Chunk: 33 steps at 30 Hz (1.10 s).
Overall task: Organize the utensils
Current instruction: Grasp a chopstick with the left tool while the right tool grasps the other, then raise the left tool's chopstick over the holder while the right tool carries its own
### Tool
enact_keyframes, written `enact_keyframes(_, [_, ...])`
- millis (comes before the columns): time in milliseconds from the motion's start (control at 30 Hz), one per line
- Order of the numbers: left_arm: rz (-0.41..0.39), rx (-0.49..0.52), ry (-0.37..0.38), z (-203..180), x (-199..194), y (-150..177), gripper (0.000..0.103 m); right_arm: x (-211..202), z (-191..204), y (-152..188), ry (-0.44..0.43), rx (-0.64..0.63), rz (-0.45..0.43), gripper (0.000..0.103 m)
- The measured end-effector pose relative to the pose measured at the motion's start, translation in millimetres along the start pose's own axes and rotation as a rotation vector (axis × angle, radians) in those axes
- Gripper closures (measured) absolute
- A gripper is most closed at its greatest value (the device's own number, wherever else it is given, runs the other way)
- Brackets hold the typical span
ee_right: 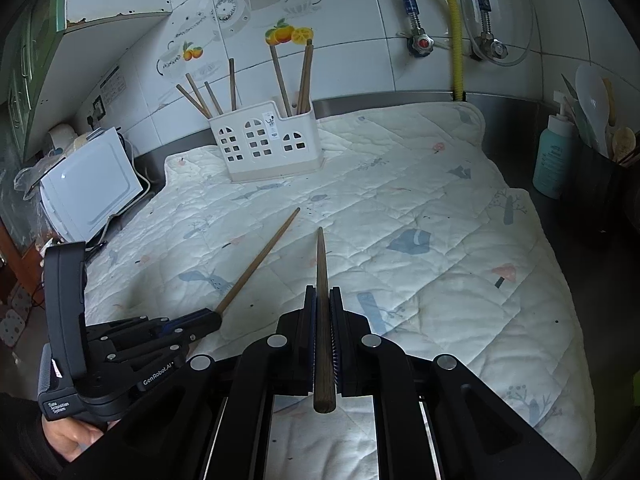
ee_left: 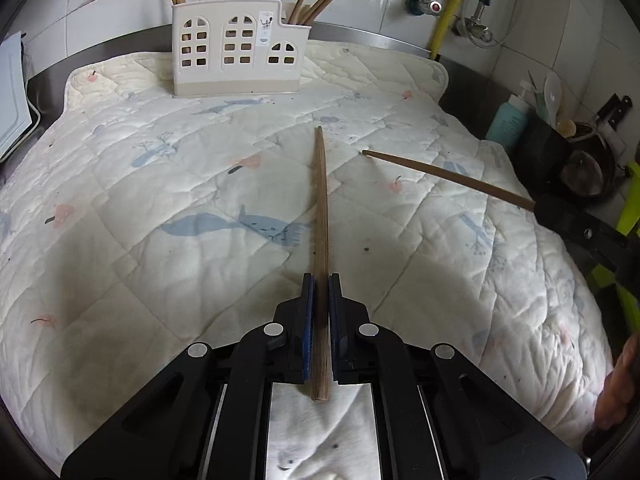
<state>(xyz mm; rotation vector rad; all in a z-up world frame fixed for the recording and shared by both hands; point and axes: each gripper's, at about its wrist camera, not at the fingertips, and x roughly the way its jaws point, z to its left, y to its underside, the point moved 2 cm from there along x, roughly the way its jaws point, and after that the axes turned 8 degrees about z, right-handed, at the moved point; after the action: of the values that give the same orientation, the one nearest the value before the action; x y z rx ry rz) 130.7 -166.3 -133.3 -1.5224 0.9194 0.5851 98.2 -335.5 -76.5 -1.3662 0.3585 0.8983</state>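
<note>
I have one brown wooden chopstick [ee_left: 320, 208] clamped in the left gripper [ee_left: 320, 292]. Another chopstick [ee_right: 322, 300] is clamped in the right gripper [ee_right: 322, 304], both aimed at the white plastic holder [ee_right: 264, 142] for dropping in.

A wooden chopstick [ee_right: 321, 304] is clamped in the right gripper [ee_right: 321, 294]; another chopstick [ee_right: 262, 258] is gripped by the left gripper [ee_right: 214, 320].

The upper ends of the chopsticks [ee_left: 312, 0] in the holder [ee_left: 236, 48] beyond the left tool [ee_left: 320, 280] are cut off by the top edge. The holder's label [ee_left: 265, 28] is too small to read.
</note>
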Motion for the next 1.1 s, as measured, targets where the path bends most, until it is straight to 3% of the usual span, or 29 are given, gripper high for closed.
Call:
enact_keyframes(67, [-0.001, 0.033, 0.014, 0, 1, 1, 0.098, 0, 5, 0, -0.002, -0.006, -0.002, 0.096])
enact_keyframes(233, [-0.021, 0.0, 0.064, 4, 3, 2, 0.093, 0, 10, -1, 0.0, -0.009, -0.003, 0.096])
enact_keyframes(500, [-0.01, 0.034, 0.068, 6, -2, -1, 0.097, -12, 18, -9, 0.019, -0.018, -0.028, 0.096])
enact_keyframes(833, [-0.169, 0.127, 0.055, 24, -61, -31, 0.098, -42, 36, -40, 0.024, -0.064, -0.112, 0.096])
enact_keyframes(1100, [-0.197, 0.159, 0.077, 44, -81, -58, 0.098, -46, 52, -68, 0.003, -0.092, -0.12, 0.096])
